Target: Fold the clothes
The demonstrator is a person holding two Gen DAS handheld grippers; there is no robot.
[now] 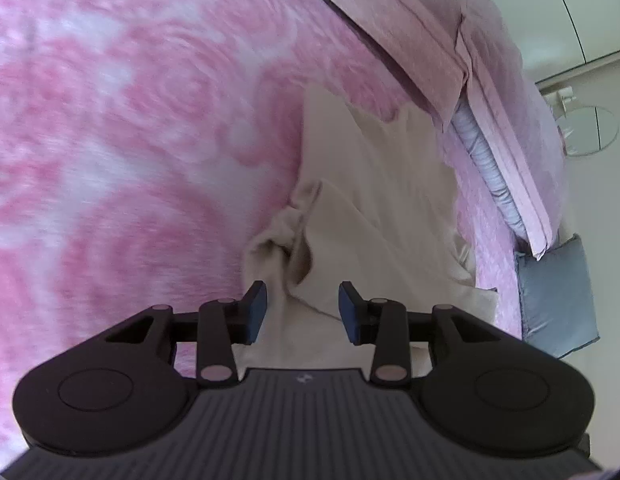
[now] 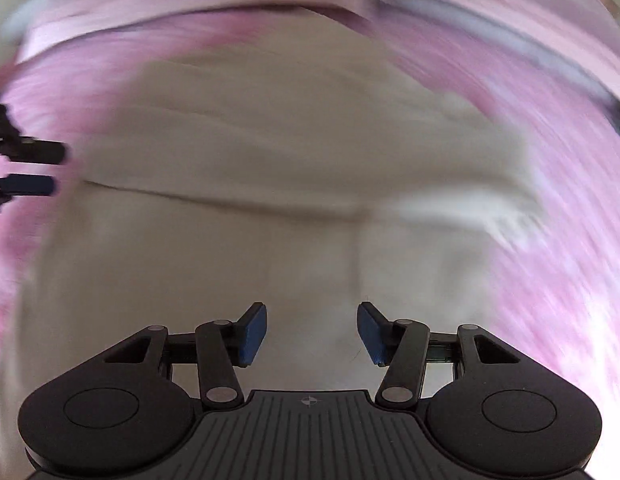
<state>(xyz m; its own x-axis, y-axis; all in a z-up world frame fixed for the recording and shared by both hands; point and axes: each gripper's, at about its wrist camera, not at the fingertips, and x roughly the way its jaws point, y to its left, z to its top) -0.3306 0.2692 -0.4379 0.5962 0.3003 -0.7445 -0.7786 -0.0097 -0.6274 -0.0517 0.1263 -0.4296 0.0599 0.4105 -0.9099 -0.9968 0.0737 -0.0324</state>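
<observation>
A beige garment (image 1: 361, 200) lies on a pink and white patterned blanket (image 1: 130, 120). In the left wrist view it is partly folded, with a bunched, creased part near the fingers. My left gripper (image 1: 302, 312) is open and empty just above that bunched edge. In the right wrist view the beige garment (image 2: 270, 160) fills the middle, blurred, with a fold line running across it. My right gripper (image 2: 311, 332) is open and empty over the cloth. The left gripper's fingers (image 2: 34, 168) show at the left edge of the right wrist view, by the garment's side.
Folded pink bedding (image 1: 449, 40) lies along the far side of the blanket. A grey-blue cushion (image 1: 557, 300) sits at the right by a white wall. The pink blanket (image 2: 569, 240) surrounds the garment in the right wrist view.
</observation>
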